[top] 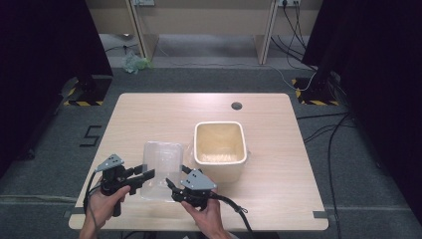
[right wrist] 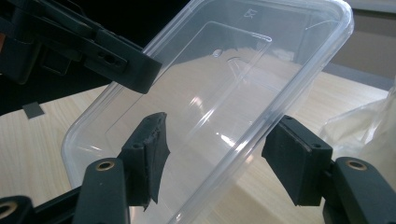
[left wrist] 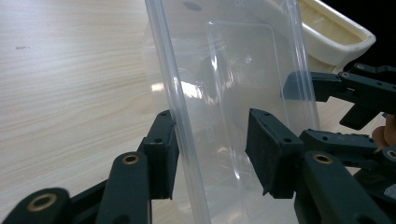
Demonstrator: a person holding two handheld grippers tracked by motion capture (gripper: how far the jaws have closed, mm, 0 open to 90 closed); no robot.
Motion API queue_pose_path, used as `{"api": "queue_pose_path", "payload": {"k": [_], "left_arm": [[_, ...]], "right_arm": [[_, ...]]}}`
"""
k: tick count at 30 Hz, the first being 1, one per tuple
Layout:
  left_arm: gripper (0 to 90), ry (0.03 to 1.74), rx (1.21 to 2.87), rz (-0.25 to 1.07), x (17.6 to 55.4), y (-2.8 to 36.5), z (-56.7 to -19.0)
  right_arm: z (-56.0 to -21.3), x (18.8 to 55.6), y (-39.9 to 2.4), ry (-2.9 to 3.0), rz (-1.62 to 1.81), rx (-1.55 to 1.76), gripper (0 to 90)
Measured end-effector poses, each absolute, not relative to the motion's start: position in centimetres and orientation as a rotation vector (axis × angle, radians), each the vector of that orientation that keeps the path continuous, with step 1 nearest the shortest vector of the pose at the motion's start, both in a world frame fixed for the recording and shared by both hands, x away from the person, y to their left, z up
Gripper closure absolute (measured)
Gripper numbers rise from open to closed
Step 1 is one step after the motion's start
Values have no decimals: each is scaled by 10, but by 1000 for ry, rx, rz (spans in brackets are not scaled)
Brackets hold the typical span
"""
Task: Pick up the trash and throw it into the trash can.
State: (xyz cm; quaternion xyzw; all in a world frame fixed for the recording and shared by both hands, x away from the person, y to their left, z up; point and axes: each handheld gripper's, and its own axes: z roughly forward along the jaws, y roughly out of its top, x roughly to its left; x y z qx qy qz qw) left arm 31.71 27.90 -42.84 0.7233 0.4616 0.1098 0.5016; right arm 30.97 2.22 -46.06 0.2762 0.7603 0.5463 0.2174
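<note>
**Two grippers lift a clear lid**

Grey carpet lies around a light wood table [top: 149,112]. Black stands with yellow and black striped feet sit at the far corners of the room, and cables run over the floor on the right.

A cream tub [top: 220,144] stands open near the middle of the table. Just beside it, on its left, is a clear lid [top: 160,167]. The lid is see-through plastic with round corners and a raised rim.

Two hands come in from the near edge of the table. The left gripper [top: 144,175] comes at the lid's left edge. The left gripper view looks along its jaws: the lid's rim runs up between the two black pads, close against the left pad. The lid looks tilted up off the table, and the jaws hold it.

The right gripper [top: 171,183] comes at the lid's near right corner. In the right gripper view the lid leans between the two pads. The left pad presses on the flat of the lid, and the right pad sits at the rim. These jaws grip the lid too.

The tub stays apart from both grippers.
</note>
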Motion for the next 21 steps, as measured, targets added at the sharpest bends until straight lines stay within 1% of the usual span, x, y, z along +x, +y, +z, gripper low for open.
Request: {"api": "queue_pose_path", "payload": {"k": [7,13,21], "left_arm": [[529,1097,1743,295,313,276,-416],[516,1061,1727,334,311,269,-396],[516,1021,1731,353,316,257,-378]], "right_arm": [[-449,307,21,2081,1521,754,415],[-430,307,15,2039,1523,727,416],[-410,312,4,2006,1528,708,419]]}}
